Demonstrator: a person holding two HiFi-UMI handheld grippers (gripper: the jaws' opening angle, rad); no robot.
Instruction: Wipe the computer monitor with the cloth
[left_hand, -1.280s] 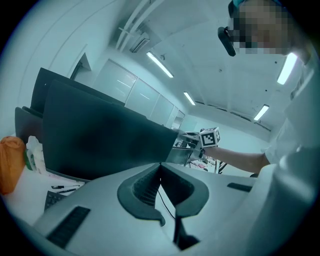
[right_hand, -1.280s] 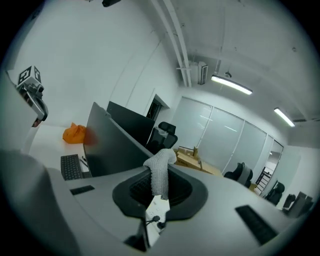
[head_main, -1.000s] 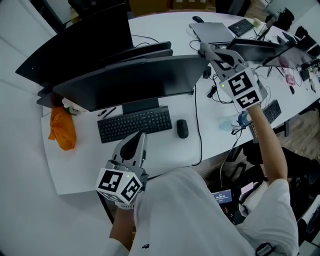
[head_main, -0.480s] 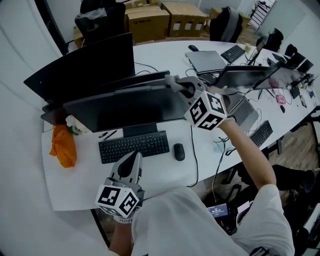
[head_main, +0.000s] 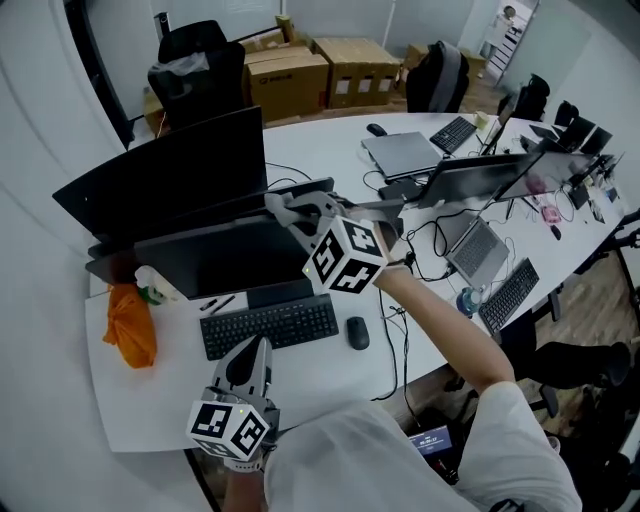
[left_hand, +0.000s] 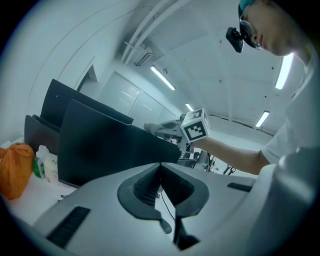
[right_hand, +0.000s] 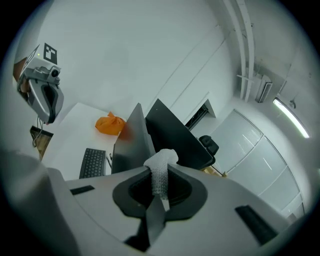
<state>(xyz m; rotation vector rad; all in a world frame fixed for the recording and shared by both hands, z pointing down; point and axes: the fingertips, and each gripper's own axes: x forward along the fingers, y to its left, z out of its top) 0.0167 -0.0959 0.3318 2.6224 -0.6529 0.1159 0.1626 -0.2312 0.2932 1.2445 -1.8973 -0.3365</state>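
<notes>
White cloth (right_hand: 162, 158) sits pinched in the right hand-held gripper (right_hand: 158, 175) over the monitor (head_main: 240, 260); left hand-held gripper (left_hand: 160, 167) pressed together.

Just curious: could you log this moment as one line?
right hand-held gripper: shut on cloth, by monitor top | left hand-held gripper: shut, empty, over desk

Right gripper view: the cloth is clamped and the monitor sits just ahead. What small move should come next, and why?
Probably lower the right gripper so that the cloth presses against the screen face of the monitor, ready for a first sweep. The cloth is already pinched between the jaws, the gripper hangs at the monitor's top edge, and no contact with the screen shows yet.
</notes>
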